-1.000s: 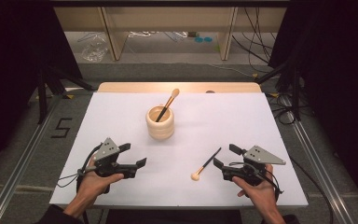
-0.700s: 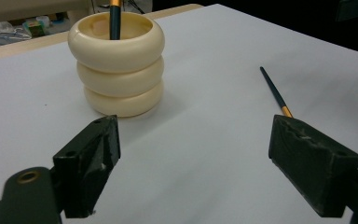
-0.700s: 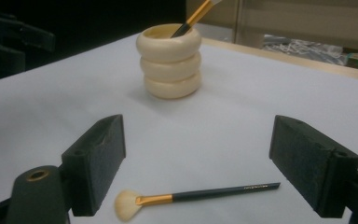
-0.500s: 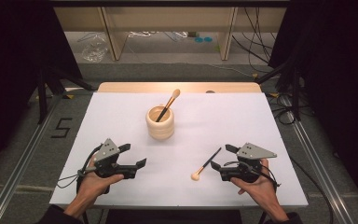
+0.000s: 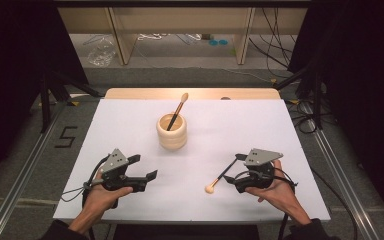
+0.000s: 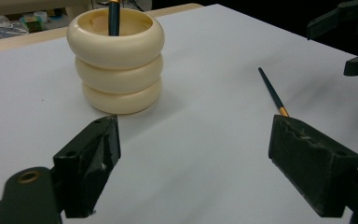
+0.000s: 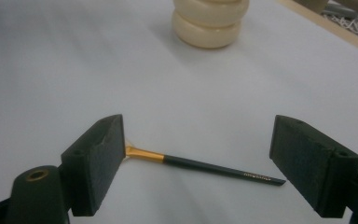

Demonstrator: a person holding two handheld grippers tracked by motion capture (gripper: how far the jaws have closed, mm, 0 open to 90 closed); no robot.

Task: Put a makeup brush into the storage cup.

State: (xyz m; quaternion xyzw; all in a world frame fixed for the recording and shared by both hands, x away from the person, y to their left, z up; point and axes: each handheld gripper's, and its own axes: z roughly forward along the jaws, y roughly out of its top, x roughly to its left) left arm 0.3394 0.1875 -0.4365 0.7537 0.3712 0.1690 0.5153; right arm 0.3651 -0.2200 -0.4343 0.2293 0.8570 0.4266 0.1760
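The right gripper (image 5: 230, 179) sits lowest on the white table (image 5: 300, 150), its jaws spread wide and grasping nothing, with the loose brush (image 5: 223, 174) lying flat between them. In the right gripper view that brush (image 7: 205, 165) runs crosswise in the gap: gold ferrule beside the left-hand jaw, dark handle tip short of the other one (the pale bristle head is hidden behind the jaw).

Seen from above, the brush lies in front of the cup (image 5: 172, 131) and off to its right, well apart from it. It looks light, thin and stiff, with a smooth lacquered handle that could roll or slip under a careless pinch. The dark handle just past the ferrule seems the best place to grip; the soft bristles would crush.

The left gripper (image 5: 146, 167), released and holding nothing, waits in front of the cup to its left.

Farthest back, the cream ribbed cup holds a second brush (image 5: 177, 111) leaning upright.
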